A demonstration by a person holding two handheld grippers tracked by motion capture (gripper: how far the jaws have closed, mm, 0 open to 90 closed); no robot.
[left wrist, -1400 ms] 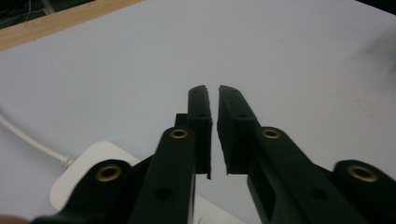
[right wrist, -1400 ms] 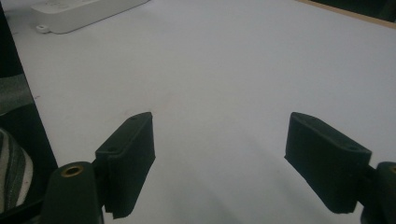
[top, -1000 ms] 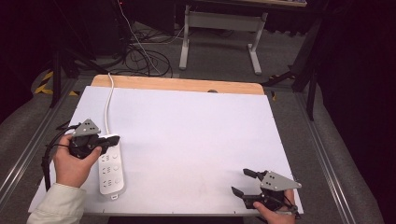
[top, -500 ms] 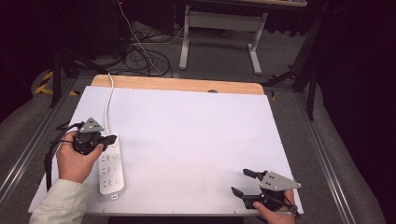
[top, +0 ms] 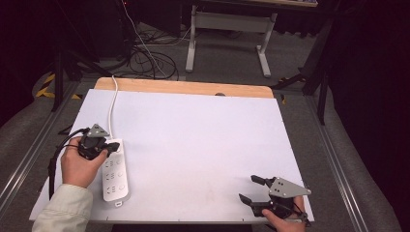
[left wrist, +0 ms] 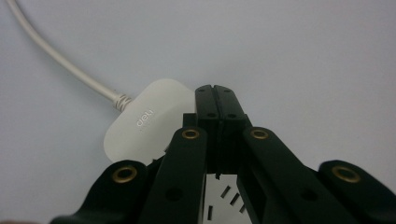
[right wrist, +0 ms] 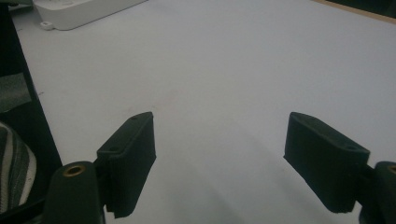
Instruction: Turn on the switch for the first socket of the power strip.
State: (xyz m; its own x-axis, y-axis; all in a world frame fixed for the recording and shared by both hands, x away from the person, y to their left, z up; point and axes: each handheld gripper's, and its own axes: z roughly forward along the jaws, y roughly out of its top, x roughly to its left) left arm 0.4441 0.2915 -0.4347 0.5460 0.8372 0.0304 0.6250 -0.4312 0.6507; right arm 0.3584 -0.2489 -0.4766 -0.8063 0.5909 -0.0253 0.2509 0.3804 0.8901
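Observation:
A white power strip (top: 115, 180) lies on the left of the white table top (top: 203, 140), and its white cable (top: 113, 99) runs off the far edge. My left gripper (top: 114, 147) hovers over the strip's far end, shut with nothing between its jaws. In the left gripper view the closed tips (left wrist: 215, 91) sit right beside the rounded cable end of the strip (left wrist: 140, 123), with socket slots (left wrist: 226, 196) showing beneath the jaws. My right gripper (top: 247, 188) rests near the front right corner, open and empty; its two pads (right wrist: 130, 154) stand wide apart over bare table.
A wooden strip (top: 183, 88) borders the table's far edge. Metal rails run along both sides. Beyond the table are floor cables (top: 145, 58) and a grey stand (top: 227, 29). The power strip (right wrist: 79, 11) appears far off in the right gripper view.
The left hand has sunk slightly with its shut gripper over the strip's far end. The right gripper has stayed in place.

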